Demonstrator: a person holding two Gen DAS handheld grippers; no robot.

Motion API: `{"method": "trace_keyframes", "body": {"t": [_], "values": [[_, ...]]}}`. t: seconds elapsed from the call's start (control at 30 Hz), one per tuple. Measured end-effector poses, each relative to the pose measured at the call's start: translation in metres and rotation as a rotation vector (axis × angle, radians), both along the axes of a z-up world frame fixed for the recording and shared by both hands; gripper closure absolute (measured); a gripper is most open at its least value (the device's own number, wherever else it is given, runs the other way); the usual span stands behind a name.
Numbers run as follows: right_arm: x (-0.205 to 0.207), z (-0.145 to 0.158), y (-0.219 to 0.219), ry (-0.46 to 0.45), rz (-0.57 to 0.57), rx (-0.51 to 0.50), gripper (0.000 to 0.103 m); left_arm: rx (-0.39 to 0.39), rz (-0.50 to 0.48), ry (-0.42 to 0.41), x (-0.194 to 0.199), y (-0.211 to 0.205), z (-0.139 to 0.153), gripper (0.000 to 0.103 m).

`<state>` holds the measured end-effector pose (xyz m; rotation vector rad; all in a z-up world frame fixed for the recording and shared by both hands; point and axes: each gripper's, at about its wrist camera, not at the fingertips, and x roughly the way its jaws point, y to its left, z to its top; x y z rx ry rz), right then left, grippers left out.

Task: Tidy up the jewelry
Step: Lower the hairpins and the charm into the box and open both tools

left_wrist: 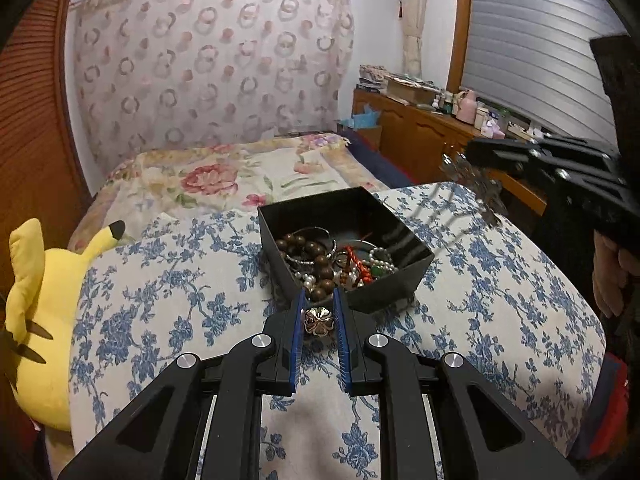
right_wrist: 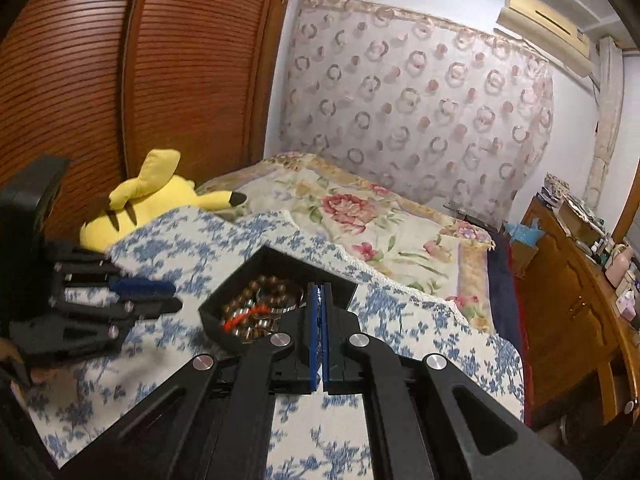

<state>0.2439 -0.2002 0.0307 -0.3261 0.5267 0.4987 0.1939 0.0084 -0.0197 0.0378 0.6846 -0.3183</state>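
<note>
A black open box [left_wrist: 404,236] sits on a blue-flowered white cloth [left_wrist: 180,292]. It holds wooden beads [left_wrist: 316,252], pearls, silver bangles and red cord. My left gripper [left_wrist: 319,300] is just before the box's near corner, its blue-padded jaws shut on a bronze flower-shaped ornament [left_wrist: 318,321]. My right gripper [right_wrist: 319,292] is shut on a silvery chain piece [left_wrist: 476,184] that dangles above the cloth to the right of the box. In the right wrist view the box [right_wrist: 224,314] lies just ahead and left, and the left gripper [right_wrist: 160,296] is at far left.
A yellow plush toy [left_wrist: 36,320] lies at the left of the cloth. A flowered bedspread [left_wrist: 224,176] lies beyond the box. A wooden sideboard [left_wrist: 424,136] with bottles stands at the right. A wooden slatted wardrobe [right_wrist: 120,80] stands at the left.
</note>
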Motion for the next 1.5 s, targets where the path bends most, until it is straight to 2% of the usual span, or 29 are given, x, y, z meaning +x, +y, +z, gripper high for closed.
{"method": "trace_keyframes", "body": {"t": [0.33, 0.63, 0.73, 0.87, 1.0, 1.03, 1.1, 1.43, 1.47, 1.5], "values": [[0.038, -0.005, 0.016, 0.049, -0.017, 0.076, 0.101, -0.003, 0.009, -0.011, 0.014, -0.001, 0.009, 0.090], [0.060, -0.049, 0.013, 0.179, -0.032, 0.176, 0.101, -0.026, 0.009, -0.002, 0.030, -0.006, 0.008, 0.090], [0.065, -0.067, 0.013, 0.223, -0.037, 0.176, 0.101, -0.027, 0.009, 0.001, 0.033, -0.008, 0.006, 0.090], [0.068, -0.076, 0.011, 0.241, -0.047, 0.175, 0.100, -0.021, 0.010, 0.008, 0.038, -0.012, 0.003, 0.090], [0.065, -0.076, 0.007, 0.236, -0.039, 0.168, 0.098, -0.019, 0.011, 0.011, 0.042, -0.015, 0.001, 0.090], [0.063, -0.075, 0.005, 0.225, -0.045, 0.167, 0.094, -0.019, 0.012, 0.012, 0.043, -0.016, 0.000, 0.090], [0.061, -0.072, 0.001, 0.216, -0.041, 0.179, 0.073, -0.019, 0.013, 0.015, 0.046, -0.018, 0.000, 0.090], [0.045, -0.061, -0.025, 0.162, -0.051, 0.198, 0.073, -0.020, 0.019, 0.019, 0.051, -0.026, -0.001, 0.089], [0.043, -0.061, -0.026, 0.157, -0.059, 0.192, 0.073, -0.019, 0.022, 0.018, 0.051, -0.027, -0.001, 0.085], [0.042, -0.061, -0.027, 0.153, -0.078, 0.182, 0.073, -0.014, 0.026, 0.017, 0.051, -0.027, -0.001, 0.077]]}}
